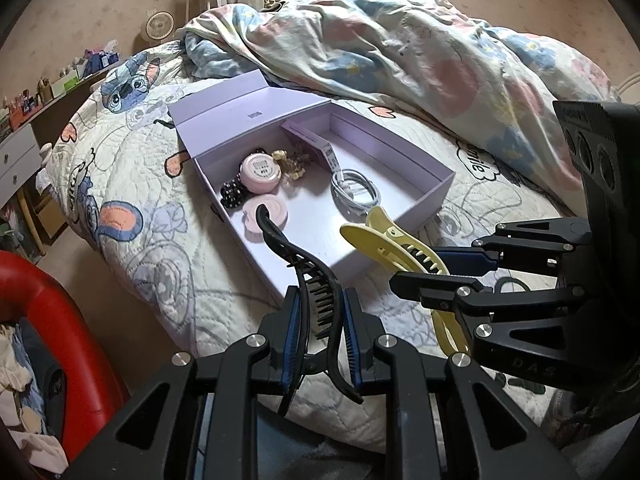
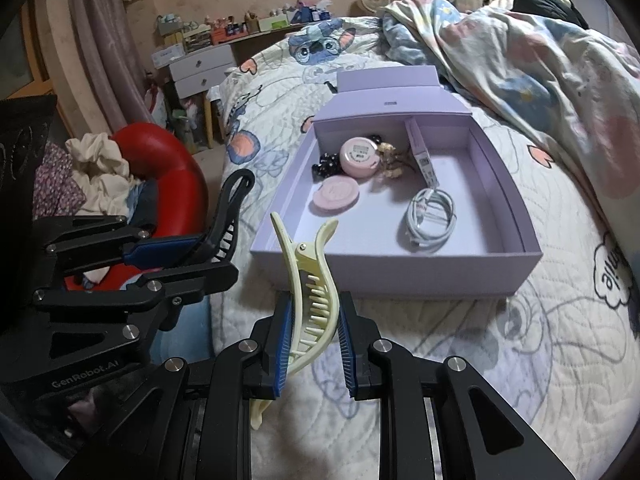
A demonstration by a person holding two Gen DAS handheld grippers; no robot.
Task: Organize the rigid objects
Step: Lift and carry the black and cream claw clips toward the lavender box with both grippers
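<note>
My left gripper (image 1: 319, 300) is shut on a black hair claw clip (image 1: 298, 264), whose curved tip reaches over the near edge of an open lilac box (image 1: 400, 236) on the bed. My right gripper (image 2: 310, 304) is shut on a pale yellow hair claw clip (image 2: 308, 272), held just short of the lilac box (image 2: 400, 276). Each view shows the other gripper from the side: the right gripper (image 1: 436, 268) with the yellow clip (image 1: 384, 240), the left gripper (image 2: 180, 252) with the black clip (image 2: 232, 200). Inside the box lie two pink round cases (image 2: 336, 196), a coiled white cable (image 2: 432, 212) and dark hair ties (image 2: 326, 166).
The box sits on a quilted cartoon bedspread (image 2: 480, 340), its lid (image 1: 224, 108) folded back. A rumpled floral duvet (image 1: 400, 48) is heaped behind it. A red chair (image 2: 172, 168) piled with clothes stands left of the bed. Drawers (image 2: 200, 68) and a cluttered shelf line the wall.
</note>
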